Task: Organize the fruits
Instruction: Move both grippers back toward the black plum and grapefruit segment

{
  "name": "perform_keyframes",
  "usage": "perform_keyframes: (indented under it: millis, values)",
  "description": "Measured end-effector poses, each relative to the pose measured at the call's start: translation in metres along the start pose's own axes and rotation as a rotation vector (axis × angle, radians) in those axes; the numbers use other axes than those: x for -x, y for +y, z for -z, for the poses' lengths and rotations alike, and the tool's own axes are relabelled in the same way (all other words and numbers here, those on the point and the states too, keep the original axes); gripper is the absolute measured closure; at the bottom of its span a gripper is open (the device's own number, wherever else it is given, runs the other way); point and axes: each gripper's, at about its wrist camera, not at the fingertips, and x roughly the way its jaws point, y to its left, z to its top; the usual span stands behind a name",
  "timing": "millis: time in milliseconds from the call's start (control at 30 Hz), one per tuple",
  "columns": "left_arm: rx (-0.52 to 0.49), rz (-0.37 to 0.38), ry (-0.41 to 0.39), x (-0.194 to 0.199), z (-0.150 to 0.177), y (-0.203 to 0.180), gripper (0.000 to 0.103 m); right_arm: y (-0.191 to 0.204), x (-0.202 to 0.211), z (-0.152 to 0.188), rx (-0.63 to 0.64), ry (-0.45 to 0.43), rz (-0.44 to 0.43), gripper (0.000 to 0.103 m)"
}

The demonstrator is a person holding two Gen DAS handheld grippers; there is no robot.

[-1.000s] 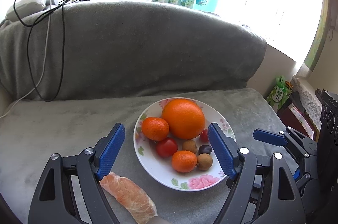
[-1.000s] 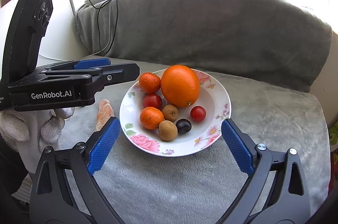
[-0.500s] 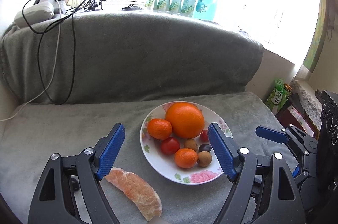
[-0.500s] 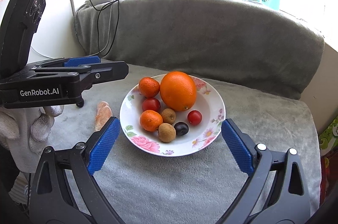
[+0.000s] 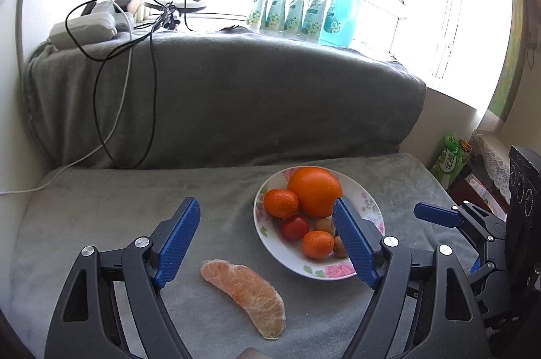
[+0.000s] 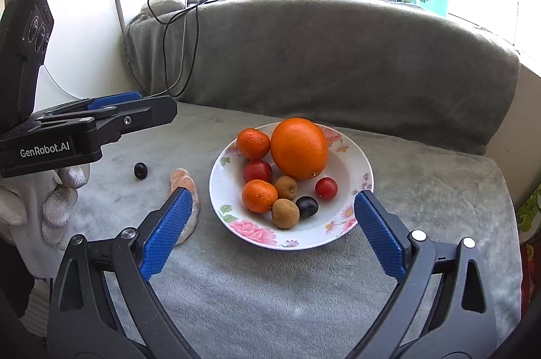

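Plate: its raised rim rings the fruit; entry is from above only.
Big orange: tallest thing in the plate, fills the back and blocks reach from behind.
Small fruit: packed touching one another at the plate's front left; little finger room between them.
Plate's right inner side: bare porcelain, room for a fingertip.
Citrus segment: lies alone on the grey blanket, bare blanket all round it, plate just to its right.
Dark grape: alone on the blanket, well apart from the plate.
Left gripper: jaws spread wide above the segment; crowds the grape's side.
Sofa back: wall behind.
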Motion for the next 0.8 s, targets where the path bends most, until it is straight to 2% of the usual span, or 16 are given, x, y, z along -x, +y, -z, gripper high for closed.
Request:
perform_keyframes:
  millis: [300, 567, 800]
  values:
    - [0.056, -0.074, -0.055, 0.03, 0.007, 0.046, 0.022, 0.015, 0.002, 0.0, 0.005, 0.0, -0.054, 0.005]
    - [0.131, -0.144, -0.039, 0.043, 0.027, 0.091, 0.022, 0.027, -0.006, 0.003, 0.001, 0.023, -0.103, 0.005]
    - [0.155, -0.165, -0.009, 0.045, 0.044, 0.106, 0.022, 0.044, -0.014, 0.008, 0.018, 0.048, -0.14, 0.005]
